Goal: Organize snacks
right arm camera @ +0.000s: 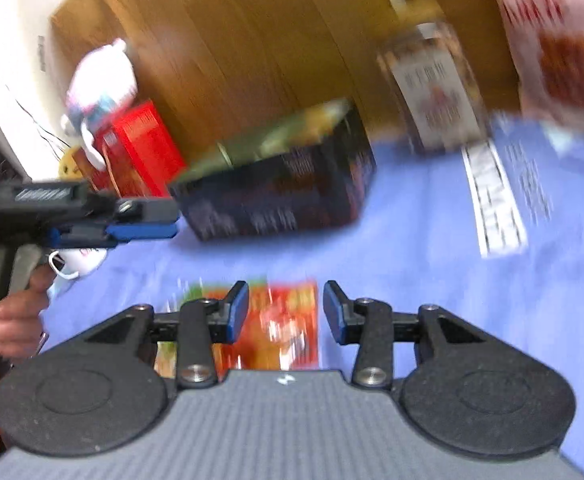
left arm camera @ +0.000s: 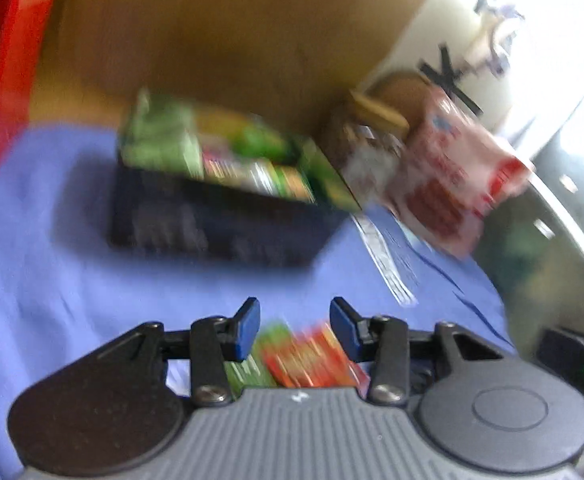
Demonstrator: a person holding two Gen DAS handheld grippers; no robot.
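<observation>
Both views are motion-blurred. A dark box [left arm camera: 220, 224] holding green snack packets [left arm camera: 212, 152] stands on the blue cloth [left arm camera: 52, 260]. My left gripper [left arm camera: 295, 326] is open above a red-orange packet [left arm camera: 311, 360] and a green packet [left arm camera: 248, 372], which lie flat on the cloth. My right gripper [right arm camera: 286, 310] is open over the same red-orange packet [right arm camera: 288, 324], gripping nothing. In the right wrist view the left gripper [right arm camera: 168, 220] comes in from the left, held by a hand [right arm camera: 16, 320], with its tips near the dark box [right arm camera: 280, 196].
A brown-lidded jar [right arm camera: 435, 92] and a pink-and-red bag [left arm camera: 455, 184] stand right of the box. A red carton [right arm camera: 140, 148] and a white plush toy [right arm camera: 100, 80] sit at the left, by the wooden panel [right arm camera: 252, 48]. A white printed strip [right arm camera: 491, 204] lies on the cloth.
</observation>
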